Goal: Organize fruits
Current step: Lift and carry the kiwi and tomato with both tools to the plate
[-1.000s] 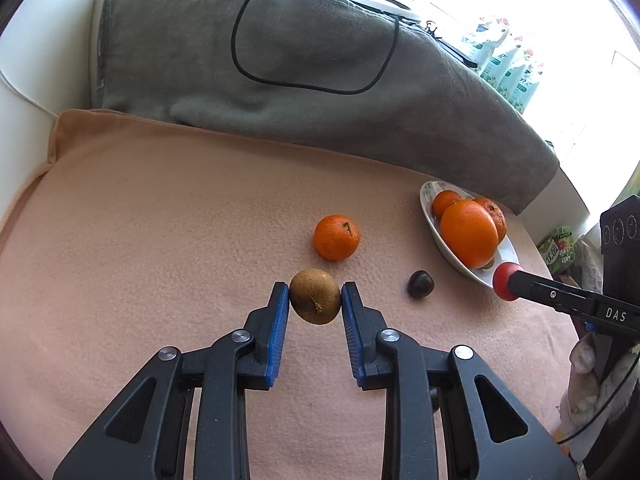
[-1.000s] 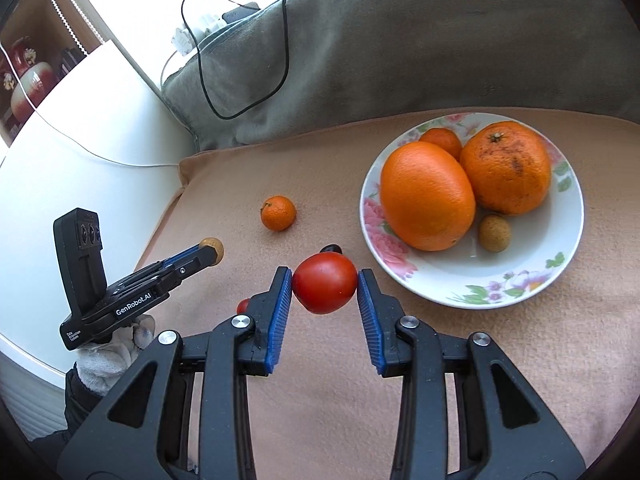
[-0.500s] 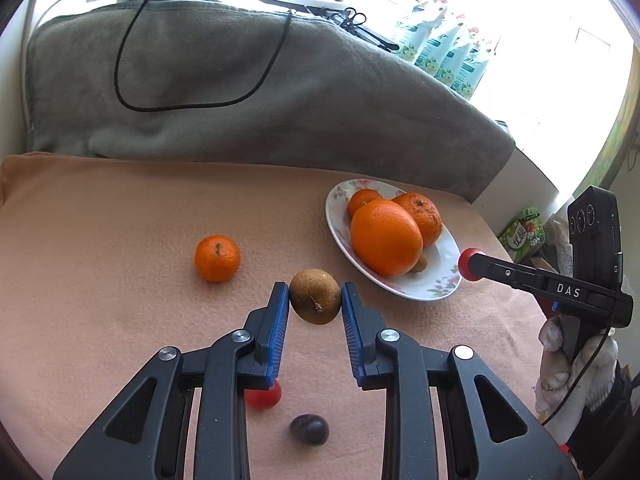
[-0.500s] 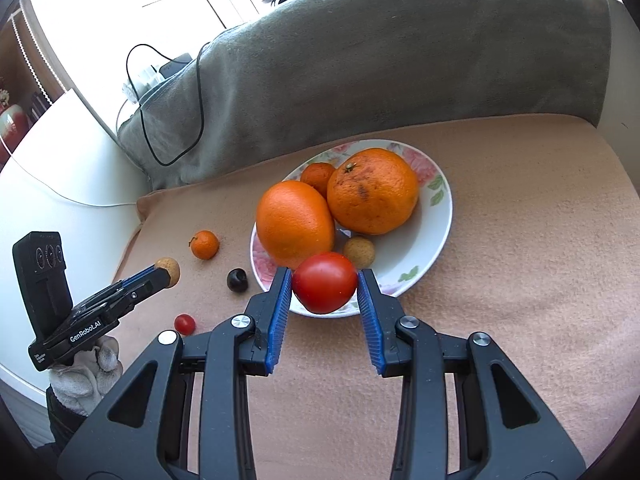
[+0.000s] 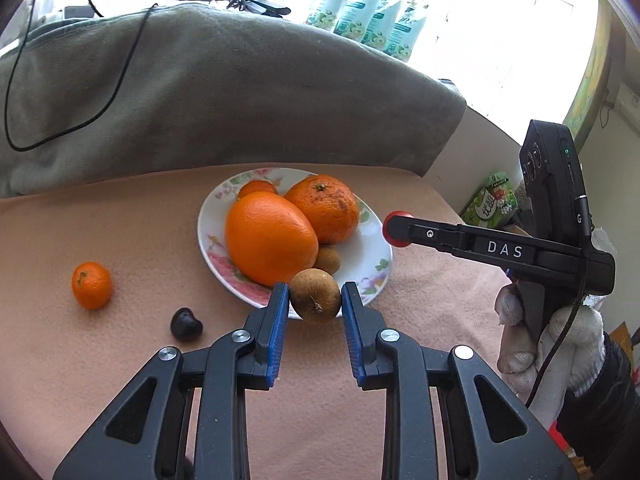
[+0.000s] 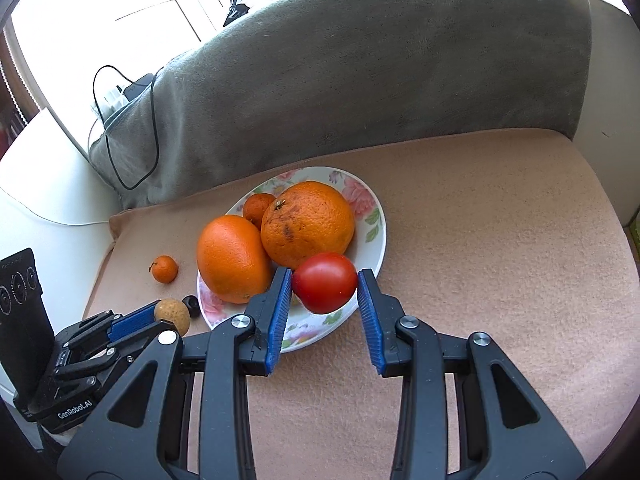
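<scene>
My left gripper (image 5: 315, 300) is shut on a small brown longan (image 5: 315, 294), held just above the near rim of the flowered plate (image 5: 208, 236). My right gripper (image 6: 323, 290) is shut on a red tomato (image 6: 325, 287) over the plate's (image 6: 374, 216) near right side. On the plate lie two big oranges (image 5: 270, 238) (image 6: 306, 224), a small mandarin (image 6: 258, 208) and another longan (image 5: 328, 258). A loose mandarin (image 5: 91, 285) and a dark cherry (image 5: 186, 323) rest on the peach cloth left of the plate.
A grey blanket (image 5: 224, 100) with a black cable (image 5: 64, 92) rises behind the cloth-covered surface. The cloth (image 6: 500, 240) stretches bare to the plate's right. A gloved hand (image 5: 560, 328) holds the right gripper's handle. Packets (image 5: 360, 12) stand by the window.
Both grippers have swung toward the plate, each still gripping its fruit. The plate now sits straight ahead in both views, and the tomato hangs over its rim.
</scene>
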Motion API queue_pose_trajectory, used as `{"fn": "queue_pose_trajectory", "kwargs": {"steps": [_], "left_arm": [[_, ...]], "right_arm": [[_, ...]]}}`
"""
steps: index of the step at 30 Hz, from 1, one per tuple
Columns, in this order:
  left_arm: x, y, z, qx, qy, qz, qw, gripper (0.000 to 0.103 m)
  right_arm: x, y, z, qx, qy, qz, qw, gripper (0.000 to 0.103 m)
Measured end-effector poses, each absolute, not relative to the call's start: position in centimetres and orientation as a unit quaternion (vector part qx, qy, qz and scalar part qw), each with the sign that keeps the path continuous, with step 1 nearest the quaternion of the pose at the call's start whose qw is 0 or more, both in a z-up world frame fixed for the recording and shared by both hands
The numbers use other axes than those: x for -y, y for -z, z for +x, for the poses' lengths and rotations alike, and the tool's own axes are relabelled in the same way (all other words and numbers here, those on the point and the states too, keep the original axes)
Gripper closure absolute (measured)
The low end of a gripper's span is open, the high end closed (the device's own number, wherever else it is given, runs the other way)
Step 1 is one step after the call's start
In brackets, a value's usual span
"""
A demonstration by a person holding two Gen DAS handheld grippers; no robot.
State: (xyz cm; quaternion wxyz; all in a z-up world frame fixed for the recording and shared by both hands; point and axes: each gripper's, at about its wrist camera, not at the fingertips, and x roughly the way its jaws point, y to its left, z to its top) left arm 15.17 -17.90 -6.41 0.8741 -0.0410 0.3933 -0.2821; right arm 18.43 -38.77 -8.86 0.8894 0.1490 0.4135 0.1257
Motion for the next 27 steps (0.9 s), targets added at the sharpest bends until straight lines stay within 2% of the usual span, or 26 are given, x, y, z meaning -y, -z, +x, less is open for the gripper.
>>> {"fn": "queue_pose_trajectory", "kwargs": {"steps": [27], "left_arm": [[21.3,7.2,16.1,-0.395,0.285,0.004,0.873,0.077]], "right_arm": [[38.9,9.8,19.5,-0.433,-0.131,0.171,0.875,0.067]]}}
